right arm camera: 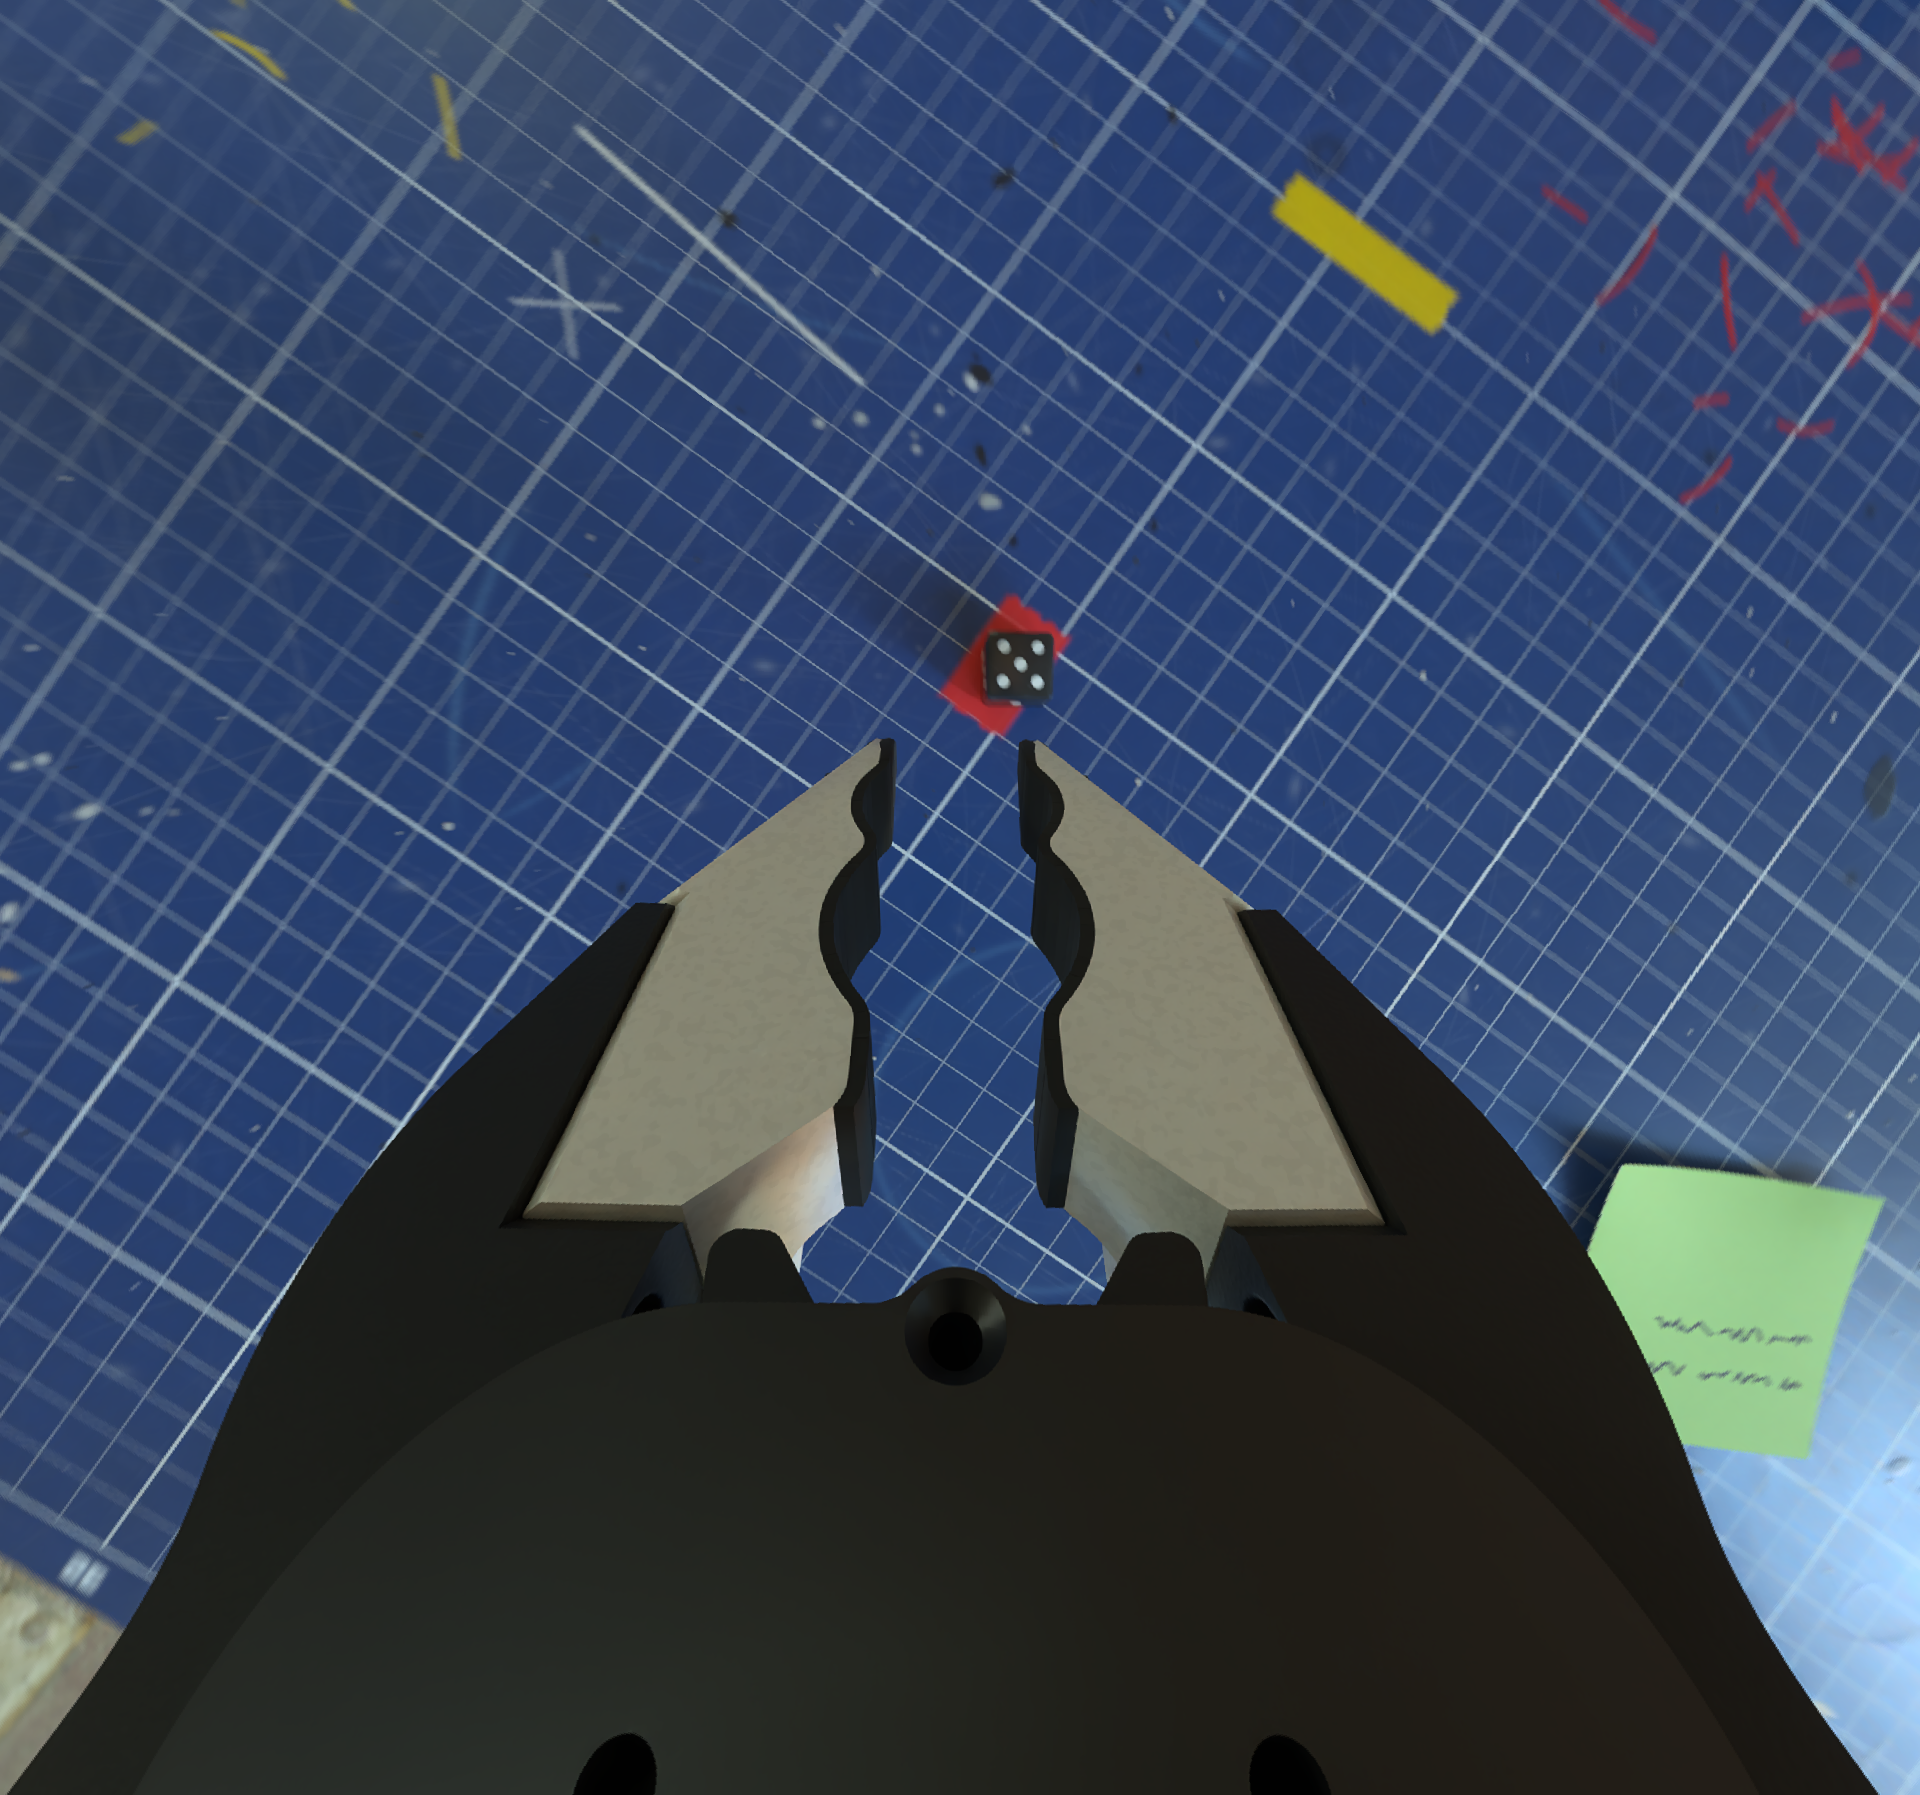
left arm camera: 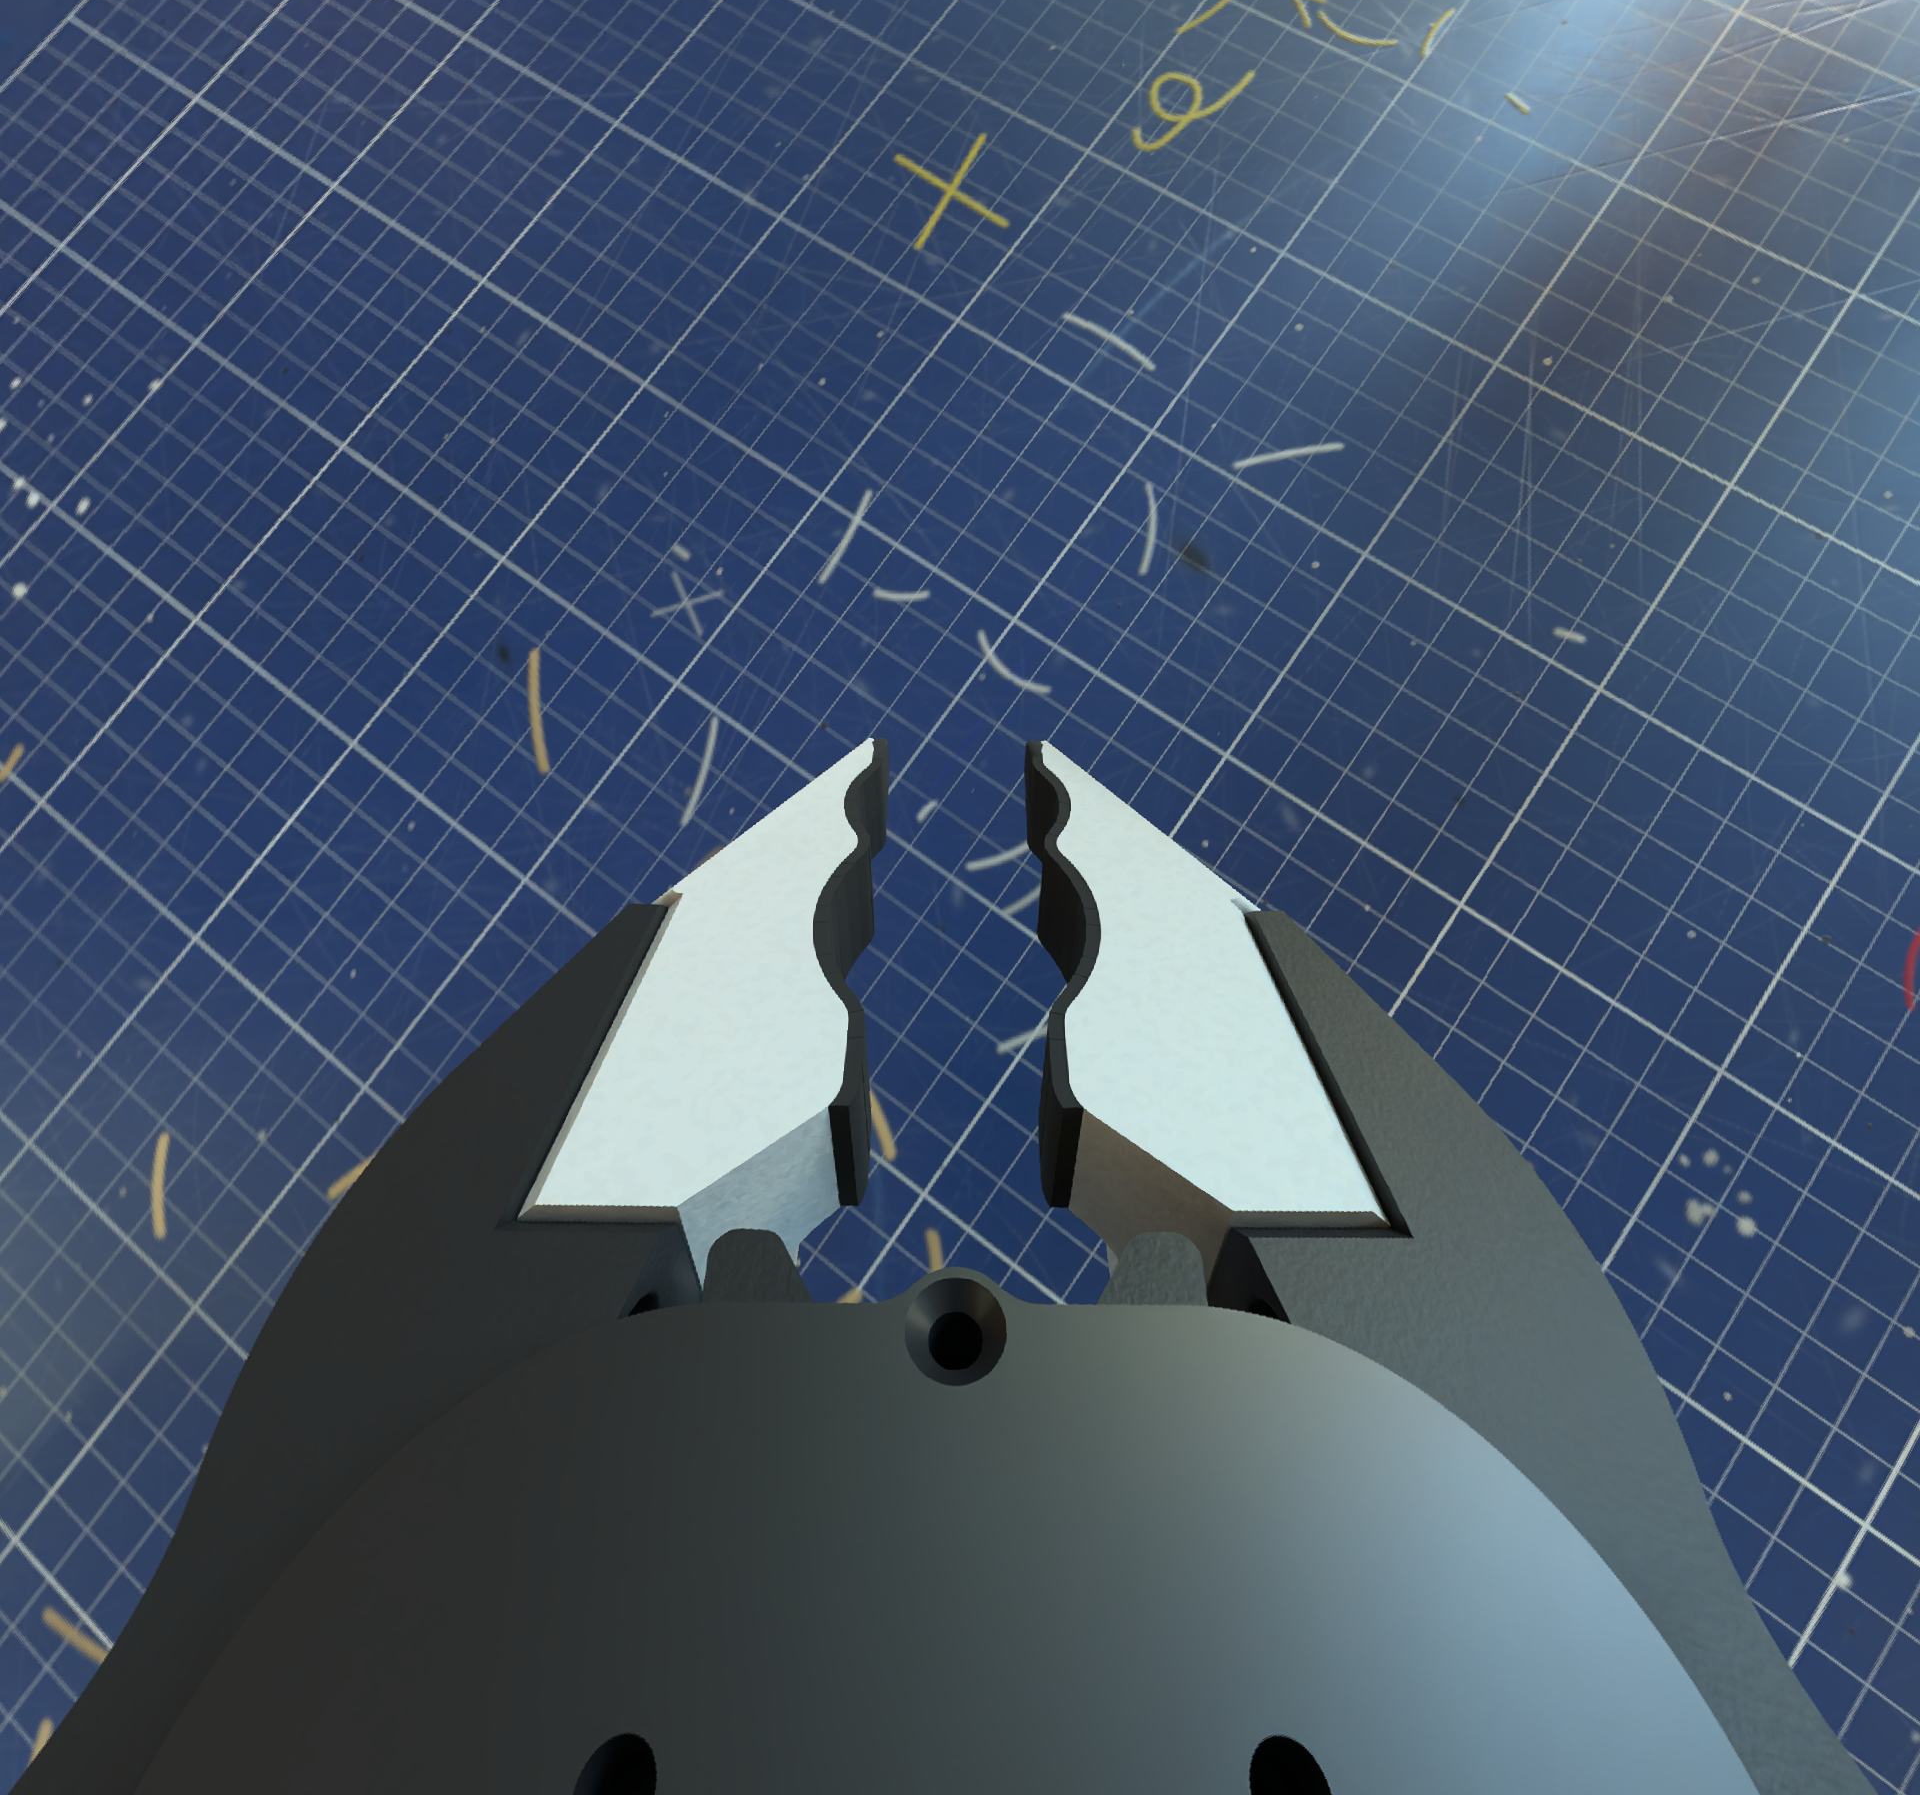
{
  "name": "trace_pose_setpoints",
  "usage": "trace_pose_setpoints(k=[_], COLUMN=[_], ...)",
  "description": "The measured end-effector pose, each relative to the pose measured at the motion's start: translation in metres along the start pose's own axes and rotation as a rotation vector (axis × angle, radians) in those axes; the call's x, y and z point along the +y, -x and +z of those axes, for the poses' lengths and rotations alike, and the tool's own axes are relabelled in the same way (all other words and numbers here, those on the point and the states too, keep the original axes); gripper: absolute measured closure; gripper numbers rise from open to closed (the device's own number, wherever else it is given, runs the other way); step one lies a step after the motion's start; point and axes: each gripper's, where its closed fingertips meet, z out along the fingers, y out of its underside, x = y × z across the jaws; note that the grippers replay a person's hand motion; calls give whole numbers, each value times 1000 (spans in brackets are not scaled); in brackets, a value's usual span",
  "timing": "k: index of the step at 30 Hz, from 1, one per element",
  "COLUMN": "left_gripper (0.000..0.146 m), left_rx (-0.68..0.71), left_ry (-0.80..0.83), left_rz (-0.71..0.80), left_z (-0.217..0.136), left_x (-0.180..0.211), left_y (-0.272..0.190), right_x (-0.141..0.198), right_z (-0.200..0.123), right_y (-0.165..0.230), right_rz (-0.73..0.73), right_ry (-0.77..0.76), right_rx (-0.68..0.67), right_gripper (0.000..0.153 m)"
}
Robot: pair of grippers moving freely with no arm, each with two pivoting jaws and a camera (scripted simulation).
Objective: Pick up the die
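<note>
Right gripper (right arm camera: 955,748) fills the lower frame, its dark housing cut off by the bottom edge; the jaws stand apart with a narrow gap and hold nothing. Just beyond the fingertips and slightly right of the gap, the black die (right arm camera: 1018,667) rests on a small red patch (right arm camera: 977,701), clear of both fingers; only its white-pipped top face is plainly legible. Farther out on the blue cutting mat (right arm camera: 416,602) lie a yellow strip (right arm camera: 1363,251) and, partly hidden behind the housing, a green sticky note (right arm camera: 1745,1298). Left gripper (left arm camera: 956,748): jaws likewise narrowly parted, empty, over bare mat; the die does not show in that view.
</note>
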Motion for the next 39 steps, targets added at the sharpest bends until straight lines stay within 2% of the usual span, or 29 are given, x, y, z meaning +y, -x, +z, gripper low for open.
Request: trace_pose_setpoints(k=[3,10,13,16,22,26,32,39], left_gripper=[120,121,121,121,121,121,121,121], left_rx=[12,11,5,1,3,1,-15,-17], left_ry=[2,-2,1,-1,4,-5,-42,-81], left_rz=[21,16,11,3,2,2,-6,-25], left_z=[5,7,7,6,7,8,7,6], left_x=[-6,-7,-5,-3,-2,-4,-11,-18], left_y=[-5,-13,-14,-14,-14,-13,-10,-8], right_x=[12,-2,1,1,-6,-37,-114,-151], right_z=[11,35,45,50,51,44,15,0], right_y=[-6,-10,-16,-15,-4,24,67,84], right_rz=[43,-5,-5,15,-24,-128,-370,-450], right_ry=[-7,-68,-31,-45,-62,-162,-561,-688], right_rx=[34,37,30,-15,-53,-106,-50,-37], right_gripper=[131,128,128,137,137,137,137,137])
